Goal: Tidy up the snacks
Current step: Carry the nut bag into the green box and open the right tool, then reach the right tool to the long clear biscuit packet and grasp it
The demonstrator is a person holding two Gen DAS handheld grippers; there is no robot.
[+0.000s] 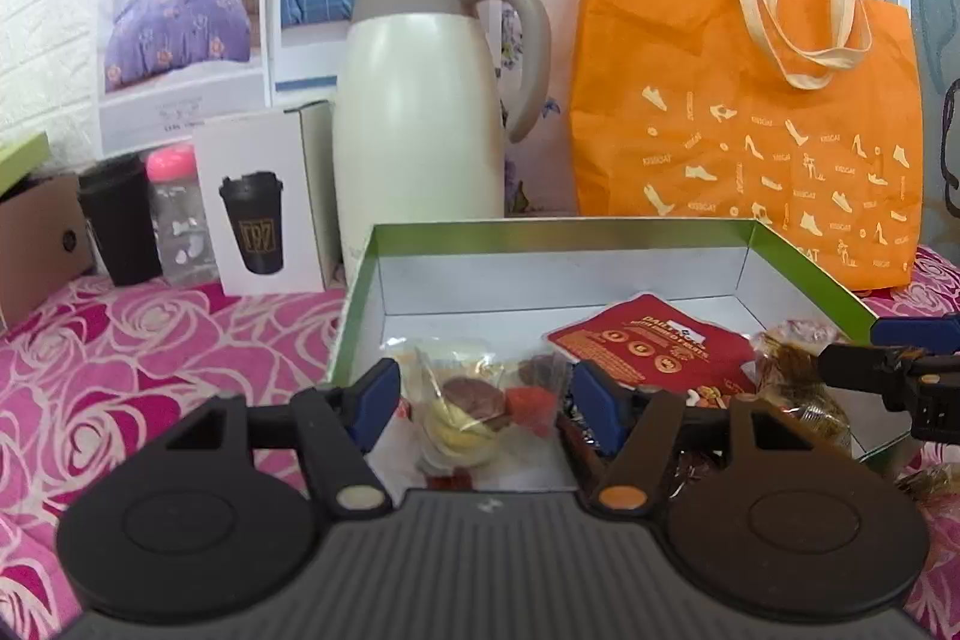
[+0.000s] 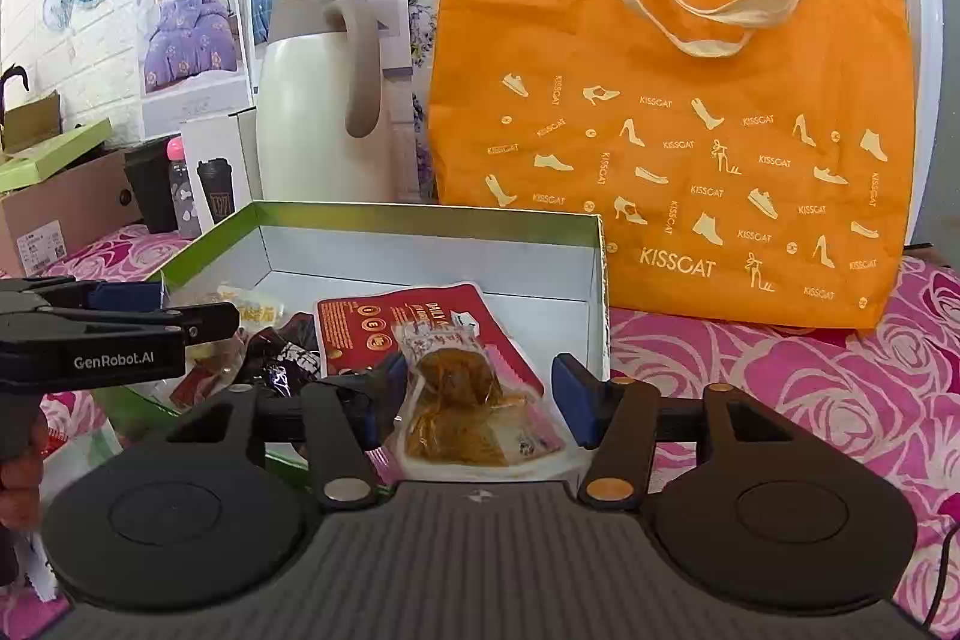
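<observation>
A green box with a white inside [image 1: 564, 268] [image 2: 420, 262] lies open on the pink rose cloth. A red snack pouch [image 1: 654, 340] [image 2: 372, 325] lies flat in it. My left gripper [image 1: 483, 400] is open, its jaws either side of a clear bag of brown, yellow and red sweets [image 1: 474, 412] at the box's near left. My right gripper [image 2: 477, 400] is open around a clear pack of brown snack [image 2: 462, 400] at the box's near right; that pack shows in the left wrist view [image 1: 798, 376] too. Dark wrapped snacks [image 2: 282, 358] lie between them.
A cream thermos jug [image 1: 420, 112] [image 2: 312, 100] and an orange KISSCAT tote bag [image 1: 744, 112] [image 2: 666, 124] stand behind the box. At the back left are a white cup carton [image 1: 264, 208], a black cup [image 1: 120, 220], a pink-capped bottle [image 1: 180, 214] and a cardboard box [image 2: 54, 208].
</observation>
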